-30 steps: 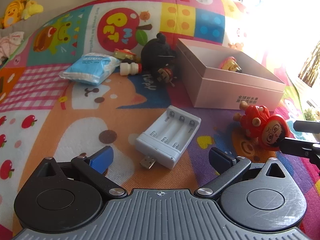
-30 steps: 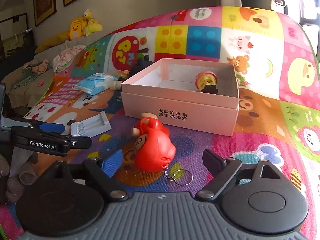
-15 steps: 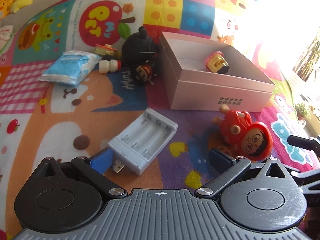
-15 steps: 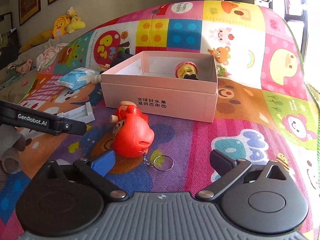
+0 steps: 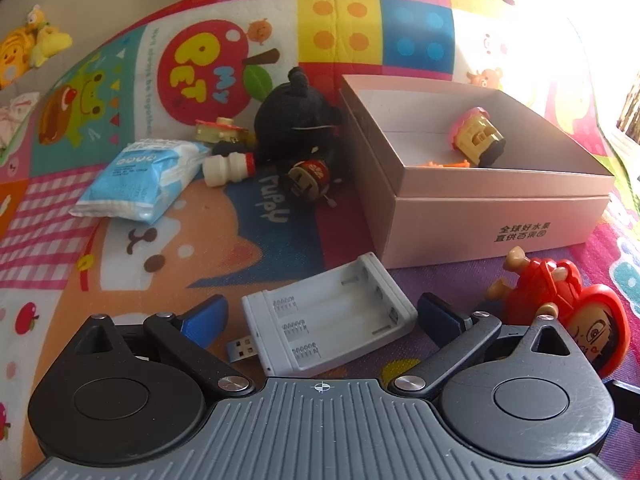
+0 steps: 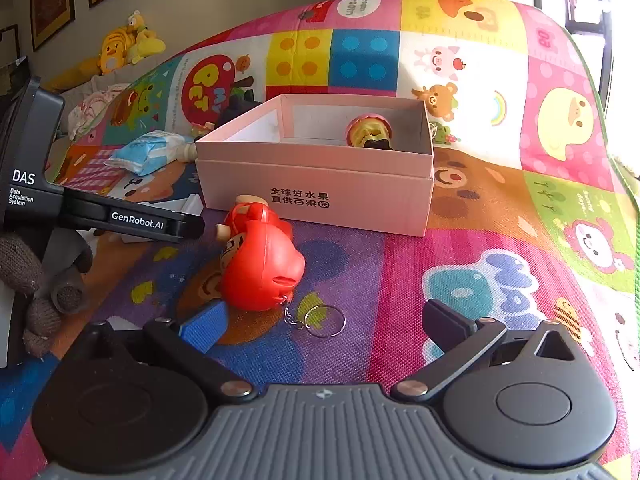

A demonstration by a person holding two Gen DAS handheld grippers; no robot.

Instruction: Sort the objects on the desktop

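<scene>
Matt white plastic battery charger (image 5: 334, 316), glossy red plastic doll (image 6: 260, 268), matt pink cardboard box (image 6: 320, 188).

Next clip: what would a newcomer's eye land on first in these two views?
Probably the open pink box mid-mat, with one small toy already inside. Just in front of it lies the bright red doll keychain, ahead of the open right claw. The white battery charger sits between the left claw fingers, whose jaws are closing but not yet pressing it.

a cartoon play mat (image 5: 200, 248) carries a pink box (image 5: 480, 216), battery charger (image 5: 332, 316) and red doll (image 6: 260, 264).
</scene>
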